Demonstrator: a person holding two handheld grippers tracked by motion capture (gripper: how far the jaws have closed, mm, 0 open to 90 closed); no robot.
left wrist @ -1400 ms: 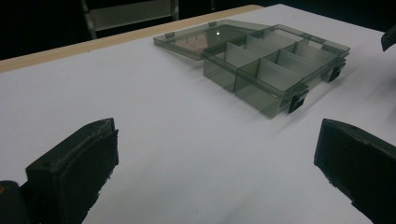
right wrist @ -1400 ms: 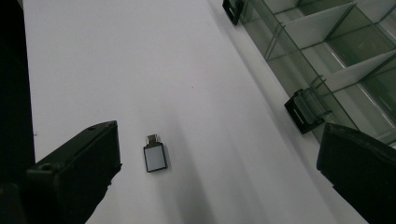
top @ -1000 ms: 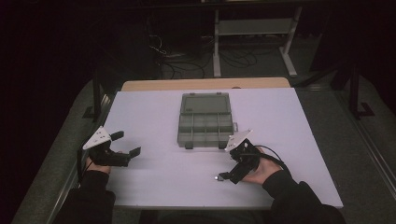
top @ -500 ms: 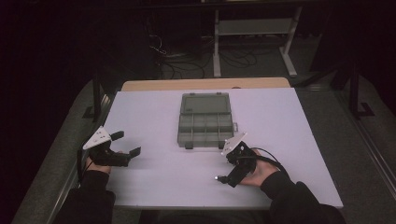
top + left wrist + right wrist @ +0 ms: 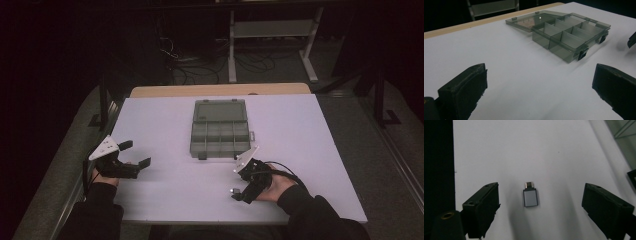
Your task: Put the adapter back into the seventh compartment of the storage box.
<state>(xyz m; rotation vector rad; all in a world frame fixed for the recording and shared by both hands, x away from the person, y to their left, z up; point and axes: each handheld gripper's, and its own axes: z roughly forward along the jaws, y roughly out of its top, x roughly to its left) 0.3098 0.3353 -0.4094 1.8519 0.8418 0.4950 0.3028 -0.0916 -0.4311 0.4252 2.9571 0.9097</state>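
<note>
surface: white table (image 5: 310,130) | on it: open grey compartment box (image 5: 220,131), small silver adapter (image 5: 530,197)

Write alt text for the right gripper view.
A small silver USB adapter lies flat on the white table, untouched between the right gripper's two black jaws, which have just been closing.

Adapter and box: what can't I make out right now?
- Adapter: in the high view, too small and hidden by the right gripper; its port end faces away in the right gripper view.
- Box: right gripper view cuts it off at the edge.
- Box compartments: contents, if any, too dim to tell.
</note>
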